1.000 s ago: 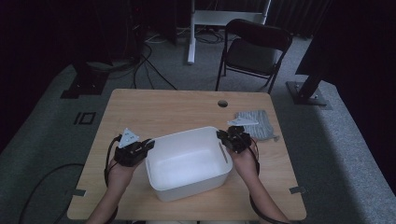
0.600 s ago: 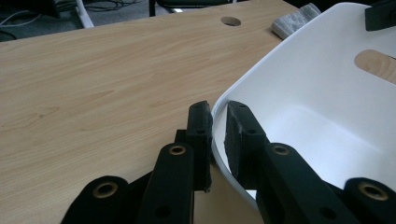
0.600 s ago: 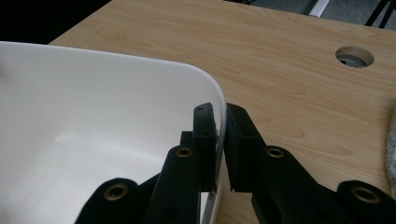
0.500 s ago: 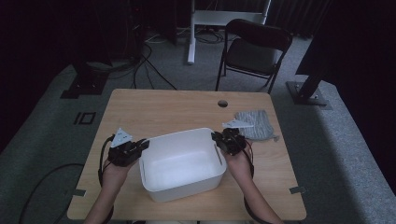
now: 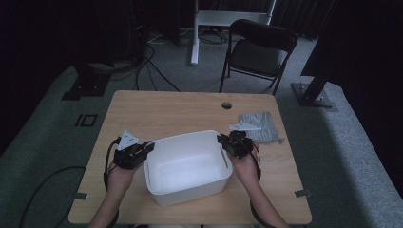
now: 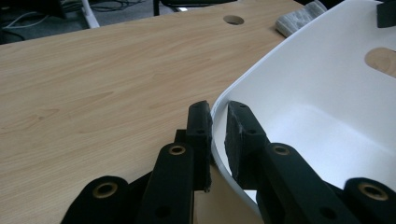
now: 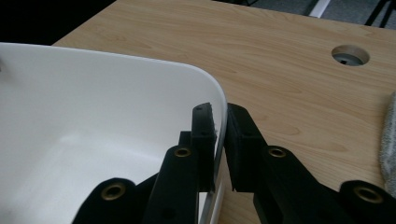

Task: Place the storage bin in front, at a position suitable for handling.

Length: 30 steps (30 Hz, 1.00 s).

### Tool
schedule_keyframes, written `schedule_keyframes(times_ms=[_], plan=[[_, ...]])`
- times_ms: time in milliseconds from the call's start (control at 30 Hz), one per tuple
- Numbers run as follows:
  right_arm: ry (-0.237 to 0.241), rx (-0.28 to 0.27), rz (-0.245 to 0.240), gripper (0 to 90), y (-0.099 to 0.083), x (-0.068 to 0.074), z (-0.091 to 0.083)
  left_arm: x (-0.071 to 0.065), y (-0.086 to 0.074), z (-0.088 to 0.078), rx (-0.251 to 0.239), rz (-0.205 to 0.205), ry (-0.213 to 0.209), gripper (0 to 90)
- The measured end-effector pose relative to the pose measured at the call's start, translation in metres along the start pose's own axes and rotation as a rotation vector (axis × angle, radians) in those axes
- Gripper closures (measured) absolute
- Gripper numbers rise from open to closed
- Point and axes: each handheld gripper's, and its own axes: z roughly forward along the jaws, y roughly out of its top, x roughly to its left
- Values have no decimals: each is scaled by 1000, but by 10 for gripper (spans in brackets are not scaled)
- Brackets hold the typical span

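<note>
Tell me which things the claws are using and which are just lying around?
In use: white tub, its rim pinched by the left claw and the right claw.
Lying about: grey cloth on the table; folding chair behind it.

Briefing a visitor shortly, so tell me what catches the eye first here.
A white plastic tub sits at the near middle of the wooden table, gripped at both ends: the left tool and right tool each pinch its rim. A folded grey cloth lies just beyond the right tool.
</note>
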Motion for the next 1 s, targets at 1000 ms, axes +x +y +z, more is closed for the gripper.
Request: schedule_keyframes(times_ms=[1000], plan=[[66,-133,62,508,-10,-80,-52,1,0,2,-16,-12,-7,798]])
